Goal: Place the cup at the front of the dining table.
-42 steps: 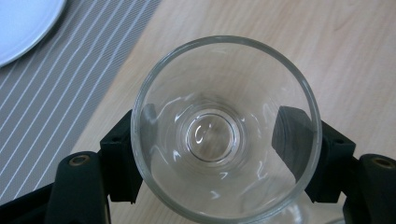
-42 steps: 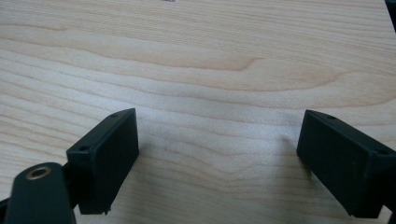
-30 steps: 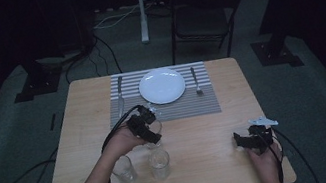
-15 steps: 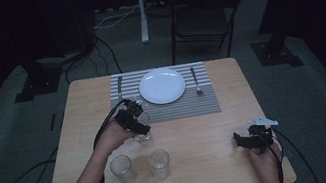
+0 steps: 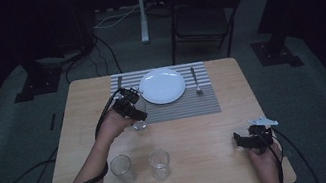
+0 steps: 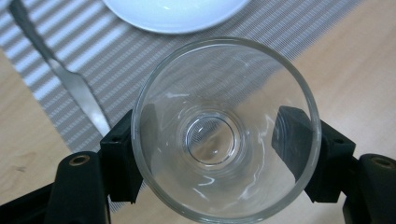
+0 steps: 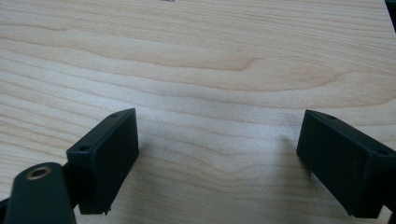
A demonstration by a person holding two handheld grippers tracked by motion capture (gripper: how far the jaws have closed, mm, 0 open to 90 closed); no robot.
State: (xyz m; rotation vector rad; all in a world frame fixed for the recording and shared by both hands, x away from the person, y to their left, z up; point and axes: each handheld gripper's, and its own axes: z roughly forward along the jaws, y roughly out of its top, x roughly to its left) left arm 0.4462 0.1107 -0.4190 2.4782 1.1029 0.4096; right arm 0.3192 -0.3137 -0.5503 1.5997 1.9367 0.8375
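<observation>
Left gripper pinches a clear glass at the striped placemat's near left edge, beside the white plate. Two more glasses stand close to the table's near edge, while the right gripper rests near the near right corner.

From the left gripper view, both black jaws press the glass from opposite sides; a knife lies on the placemat and the plate sits at the top.

Along the right gripper view, the right gripper has its jaws spread wide over bare wood.
</observation>
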